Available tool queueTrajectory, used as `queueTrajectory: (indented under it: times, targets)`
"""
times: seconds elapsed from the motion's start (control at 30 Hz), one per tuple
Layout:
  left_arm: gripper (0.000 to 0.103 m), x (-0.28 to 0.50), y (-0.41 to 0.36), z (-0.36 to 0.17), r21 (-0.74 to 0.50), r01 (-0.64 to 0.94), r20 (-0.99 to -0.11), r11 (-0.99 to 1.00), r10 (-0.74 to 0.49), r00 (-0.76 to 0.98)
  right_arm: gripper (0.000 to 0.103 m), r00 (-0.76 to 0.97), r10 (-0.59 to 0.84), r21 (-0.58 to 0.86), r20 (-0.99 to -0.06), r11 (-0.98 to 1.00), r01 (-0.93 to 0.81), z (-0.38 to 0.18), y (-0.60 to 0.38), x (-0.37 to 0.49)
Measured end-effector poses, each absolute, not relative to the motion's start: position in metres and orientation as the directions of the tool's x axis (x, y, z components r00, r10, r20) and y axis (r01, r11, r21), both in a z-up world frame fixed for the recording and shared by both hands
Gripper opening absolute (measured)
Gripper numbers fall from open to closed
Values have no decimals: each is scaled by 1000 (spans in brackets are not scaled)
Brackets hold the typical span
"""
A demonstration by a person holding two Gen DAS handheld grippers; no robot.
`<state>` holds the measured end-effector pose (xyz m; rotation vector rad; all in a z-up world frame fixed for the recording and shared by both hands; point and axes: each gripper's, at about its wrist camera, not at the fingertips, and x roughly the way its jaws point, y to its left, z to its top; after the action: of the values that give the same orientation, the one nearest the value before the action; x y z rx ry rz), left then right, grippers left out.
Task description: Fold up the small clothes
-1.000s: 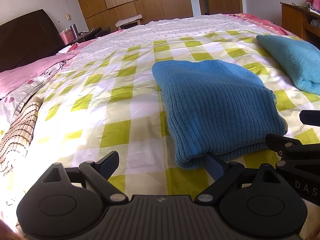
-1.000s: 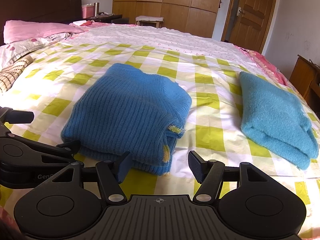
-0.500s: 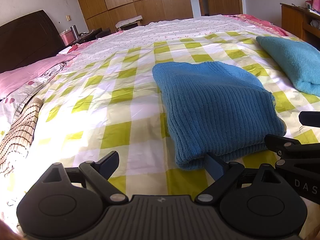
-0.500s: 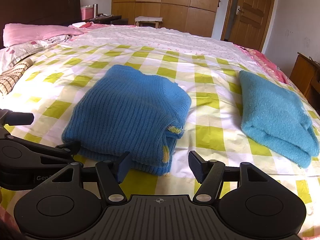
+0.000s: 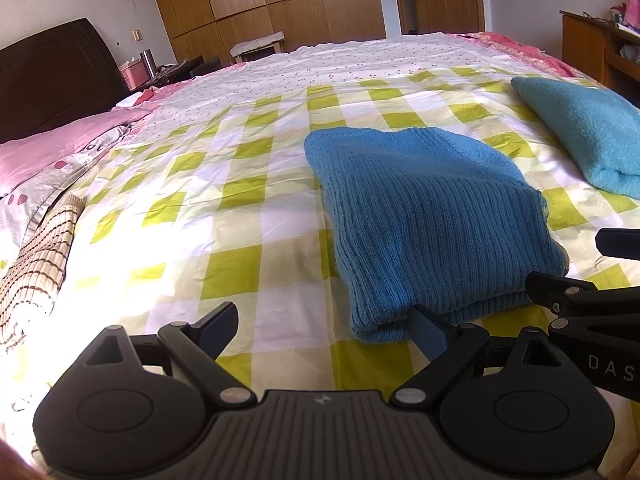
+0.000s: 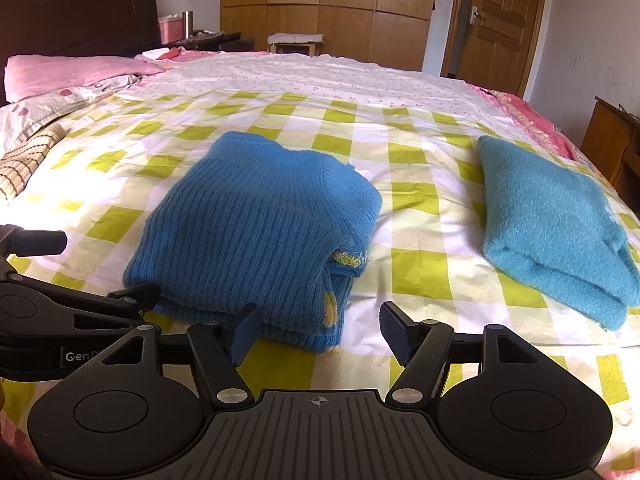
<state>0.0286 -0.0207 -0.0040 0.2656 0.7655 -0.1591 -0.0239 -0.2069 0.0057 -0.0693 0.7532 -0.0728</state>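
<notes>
Two grippers, left gripper [image 5: 322, 332] and right gripper [image 6: 316, 330], hover with fingers spread and empty at the near edge of the folded blue ribbed knit sweater [image 6: 256, 236] on the green-checked bed sheet [image 5: 224, 248]. Retreat level, without snagging the layers.

The left gripper [image 5: 322, 332] is matte black plastic: two round side housings with disc insets, a ribbed centre plate bearing a small crosshair mark, silver pivot screws, and dark blue finger pads [image 5: 428, 336]. The right gripper [image 6: 320, 330] looks identical; white lettering "DAS" shows at the left view's lower right.
</notes>
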Motion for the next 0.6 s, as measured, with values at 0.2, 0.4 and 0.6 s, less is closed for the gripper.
queueTrajectory:
  times: [0.2,0.4,0.6]
  targets:
    - [97,29,-19,-4,173,240,-700,955,-52,712,67,717,-64,-46,-694,998,44,4,-213,-22]
    - [97,30,-15,-2,156,226,-696,962,-56,716,67,710,-48,-30,-702,999,37,2,-212,-22]
    - [97,31,-12,-4,144,228,-699,963,-64,712,67,699,-29,-1,-715,999,41,-2,-213,-20]
